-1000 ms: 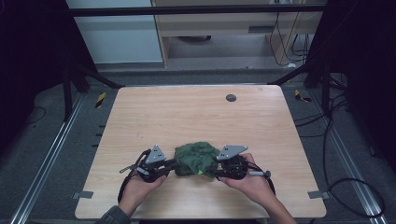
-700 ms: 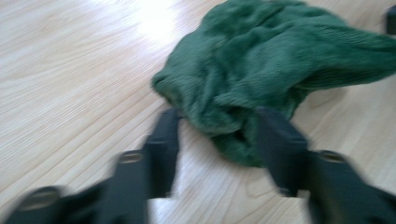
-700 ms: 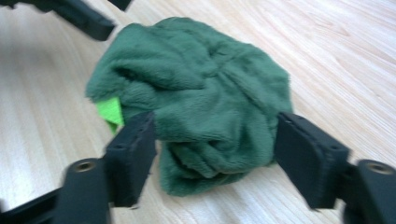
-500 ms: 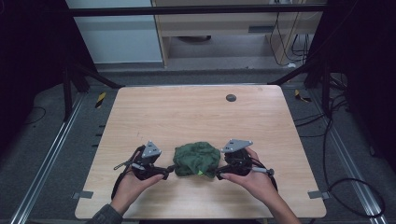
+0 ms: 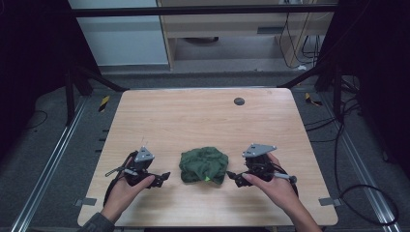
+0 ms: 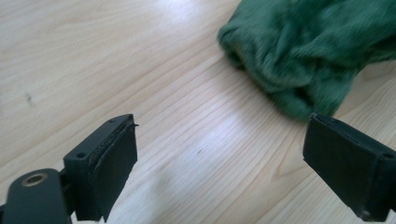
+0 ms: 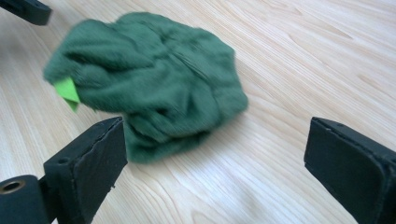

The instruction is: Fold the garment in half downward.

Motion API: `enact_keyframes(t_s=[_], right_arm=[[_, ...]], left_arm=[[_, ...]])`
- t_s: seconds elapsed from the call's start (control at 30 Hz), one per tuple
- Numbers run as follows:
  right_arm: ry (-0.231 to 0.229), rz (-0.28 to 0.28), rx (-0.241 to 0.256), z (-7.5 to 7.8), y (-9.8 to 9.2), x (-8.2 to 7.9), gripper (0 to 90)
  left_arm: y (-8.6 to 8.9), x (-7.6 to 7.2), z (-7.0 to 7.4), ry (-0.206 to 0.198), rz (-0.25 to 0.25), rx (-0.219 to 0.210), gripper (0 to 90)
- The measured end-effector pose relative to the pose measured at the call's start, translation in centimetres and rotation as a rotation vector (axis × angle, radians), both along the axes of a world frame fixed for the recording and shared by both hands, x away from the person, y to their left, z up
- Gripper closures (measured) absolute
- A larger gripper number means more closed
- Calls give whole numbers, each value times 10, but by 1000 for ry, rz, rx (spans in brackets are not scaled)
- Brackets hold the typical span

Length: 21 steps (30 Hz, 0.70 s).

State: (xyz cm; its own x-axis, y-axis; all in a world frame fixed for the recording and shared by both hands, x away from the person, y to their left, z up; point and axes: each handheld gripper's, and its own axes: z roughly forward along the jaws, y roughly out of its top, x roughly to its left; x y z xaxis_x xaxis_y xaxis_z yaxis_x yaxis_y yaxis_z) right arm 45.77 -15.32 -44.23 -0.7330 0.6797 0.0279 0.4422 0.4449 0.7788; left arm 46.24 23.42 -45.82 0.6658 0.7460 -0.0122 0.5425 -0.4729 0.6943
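Observation:
A crumpled dark green cloth (image 5: 204, 165) lies bunched on the wooden table (image 5: 203, 121) near its front edge, with a bright green tag (image 7: 67, 91) poking out. My left gripper (image 5: 163, 177) sits just left of the cloth, open and apart from it; its view has the cloth (image 6: 308, 51) at upper right beyond the jaws. To the right of the cloth my right gripper (image 5: 232, 178) stands open, with nothing between its fingers, and the cloth (image 7: 149, 88) lies just ahead of its left jaw.
A small dark round disc (image 5: 239, 101) is set in the tabletop near the far edge. Metal rails and cables run along the floor on both sides. A pale cabinet stands behind the table.
Both grippers have let go of the cloth and drawn outward, left one leftward and right one rightward. The cloth now lies free between them.

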Motion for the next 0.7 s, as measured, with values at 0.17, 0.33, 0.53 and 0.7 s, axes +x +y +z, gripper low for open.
enact_keyframes(t_s=[0.17, 0.33, 0.53, 0.7], right_arm=[[16, -32, -6, -7, -20, -1, 60], [44, -71, -49, -14, -40, -4, 63], [64, -114, -70, -21, -61, -3, 67], [91, -156, -76, -29, -71, 8, 72]], left_arm=[[16, -2, -7, 20, 14, 15, 81], [31, -4, -12, 29, 28, 21, 78], [48, -3, -17, 37, 63, 43, 78], [53, 5, -19, 37, 80, 53, 78]])
